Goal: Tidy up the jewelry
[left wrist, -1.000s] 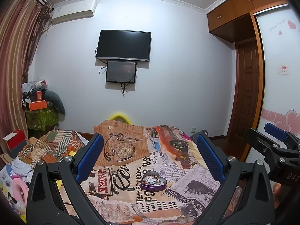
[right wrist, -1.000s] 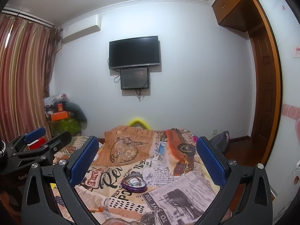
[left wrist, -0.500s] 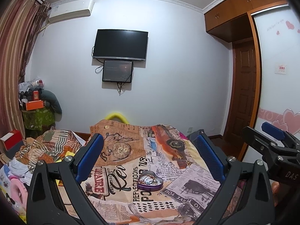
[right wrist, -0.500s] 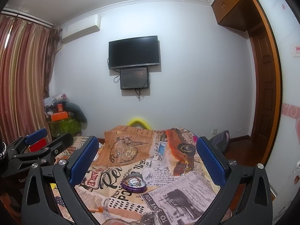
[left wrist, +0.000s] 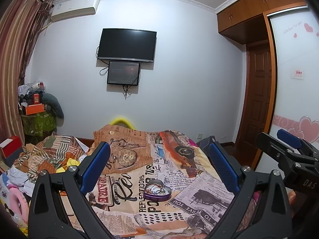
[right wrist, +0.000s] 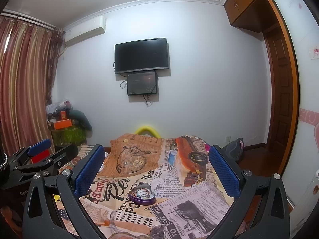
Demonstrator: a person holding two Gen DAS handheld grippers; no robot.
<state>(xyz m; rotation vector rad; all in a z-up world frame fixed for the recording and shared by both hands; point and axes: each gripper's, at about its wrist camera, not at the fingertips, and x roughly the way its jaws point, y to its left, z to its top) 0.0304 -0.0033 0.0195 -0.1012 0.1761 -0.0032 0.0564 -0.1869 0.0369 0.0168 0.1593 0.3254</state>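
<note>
A bedroom, a bed (left wrist: pixel 199 191) spread with a newspaper-print cover, and on it a purple heart-shaped tin (left wrist: pixel 157 190) holding a tangle of thin chains and beads (right wrist: pixel 142 192). You hold your left tongs (left wrist: pixel 159 166) and your right tongs (right wrist: pixel 156 168) above the near end of the bed, both spread wide and empty, the tin lying well ahead of each, framed between the blue pads (left wrist: pixel 95 165). The tin looks light and stiff, with a smooth rim likely to slide on the soft cover; pinch it across its narrow sides, not the rounded lobes. The chains will probably be limp, slippery and prone to snag one another, so take one strand at a loop standing proud of the heap and lift slowly. Whether any clasp is fastened is too small to tell.
</note>
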